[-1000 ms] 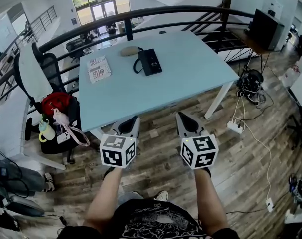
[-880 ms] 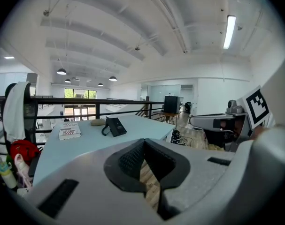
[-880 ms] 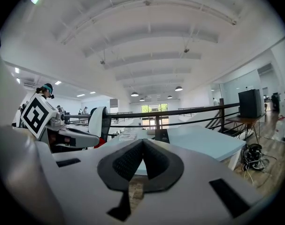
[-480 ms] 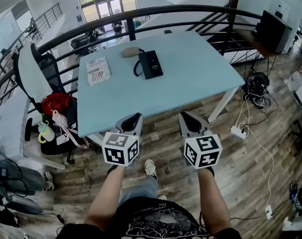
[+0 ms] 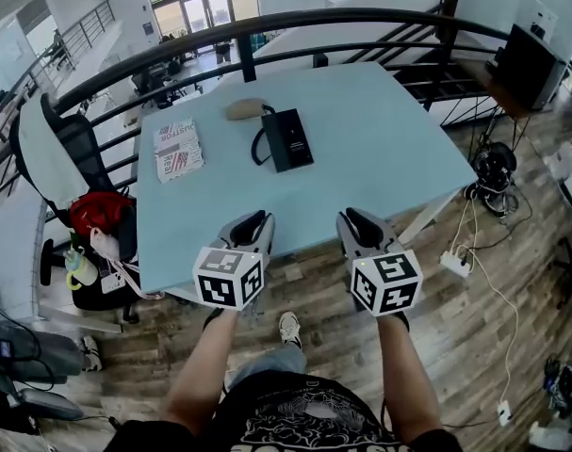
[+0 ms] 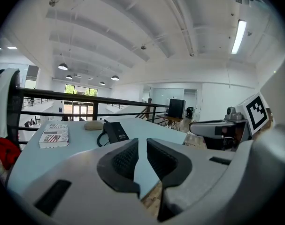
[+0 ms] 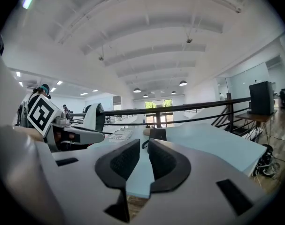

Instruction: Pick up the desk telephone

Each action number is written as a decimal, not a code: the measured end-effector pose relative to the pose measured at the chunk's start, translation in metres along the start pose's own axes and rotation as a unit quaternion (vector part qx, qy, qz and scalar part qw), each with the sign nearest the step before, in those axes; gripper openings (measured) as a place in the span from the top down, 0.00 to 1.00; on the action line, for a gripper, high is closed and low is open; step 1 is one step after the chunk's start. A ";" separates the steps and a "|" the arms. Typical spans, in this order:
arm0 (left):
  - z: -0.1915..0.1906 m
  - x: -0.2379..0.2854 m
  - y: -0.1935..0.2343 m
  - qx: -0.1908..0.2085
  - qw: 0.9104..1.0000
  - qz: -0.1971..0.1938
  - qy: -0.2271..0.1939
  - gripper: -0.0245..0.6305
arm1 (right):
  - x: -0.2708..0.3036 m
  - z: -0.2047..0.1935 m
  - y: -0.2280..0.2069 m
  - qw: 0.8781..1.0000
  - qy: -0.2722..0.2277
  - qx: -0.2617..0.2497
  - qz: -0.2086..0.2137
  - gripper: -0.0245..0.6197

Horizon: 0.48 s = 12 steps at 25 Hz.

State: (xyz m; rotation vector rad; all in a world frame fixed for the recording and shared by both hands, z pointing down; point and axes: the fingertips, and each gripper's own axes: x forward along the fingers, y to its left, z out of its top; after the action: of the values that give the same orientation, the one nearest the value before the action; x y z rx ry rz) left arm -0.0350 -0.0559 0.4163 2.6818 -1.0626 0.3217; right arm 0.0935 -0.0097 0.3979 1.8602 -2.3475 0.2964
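Both empty and just opening, the left tongs [image 5: 254, 220] and right tongs [image 5: 355, 217] should spread wider before straddling the telephone [image 5: 288, 139].

You see a pale blue rectangular table [image 5: 380, 149] across the upper middle. A red-and-white printed magazine [image 5: 178, 149] lies at its left, a tan oval object [image 5: 245, 109] near its top edge. A black curved metal railing [image 5: 361, 17] arcs above; a white power strip [image 5: 454, 264] lies at the right.

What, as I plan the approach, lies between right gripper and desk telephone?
Head view: only bare tabletop between the desk telephone and the right gripper, its jaws opening, empty.
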 end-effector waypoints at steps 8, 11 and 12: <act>0.025 0.077 0.058 -0.012 1.000 -0.013 0.012 0.82 | 0.092 0.021 -0.036 1.000 0.017 0.003 0.004 0.84; 0.032 0.098 0.078 -0.022 1.000 -0.016 0.012 0.78 | 0.121 0.024 -0.044 1.000 0.026 0.003 0.008 0.82; 0.034 0.104 0.084 -0.025 0.999 -0.017 0.011 0.77 | 0.130 0.025 -0.046 1.000 0.028 0.004 0.008 0.81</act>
State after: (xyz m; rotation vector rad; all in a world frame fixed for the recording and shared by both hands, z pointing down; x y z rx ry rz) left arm -0.0154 -0.1919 0.4257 2.6421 -1.0042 0.3144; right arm 0.1090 -0.1493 0.4057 1.8125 -2.3297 0.3561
